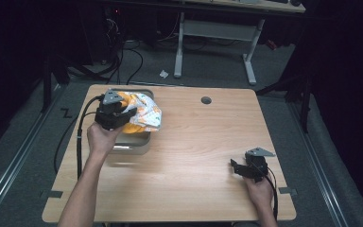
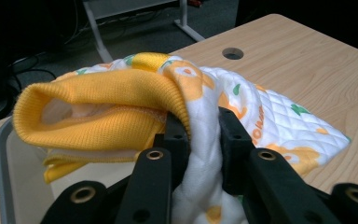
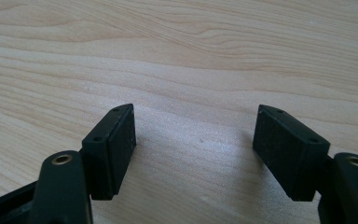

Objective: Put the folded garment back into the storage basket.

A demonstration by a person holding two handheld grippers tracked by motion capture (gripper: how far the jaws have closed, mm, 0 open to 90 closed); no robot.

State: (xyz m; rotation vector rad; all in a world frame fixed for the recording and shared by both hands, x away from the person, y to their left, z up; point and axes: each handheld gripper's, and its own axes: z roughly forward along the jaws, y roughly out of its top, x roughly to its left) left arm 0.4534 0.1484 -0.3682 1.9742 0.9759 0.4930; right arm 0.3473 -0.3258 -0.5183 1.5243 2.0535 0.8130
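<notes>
Over the grey bin (image 1: 139, 144) at the table's (image 1: 203, 156) left rear, the left gripper (image 2: 198, 140) pinches a bunched yellow-and-white quilted garment (image 2: 242, 112), whose loose overhang may snag the rim, while the right gripper (image 3: 193, 149) rests wide apart, holding nothing.
</notes>
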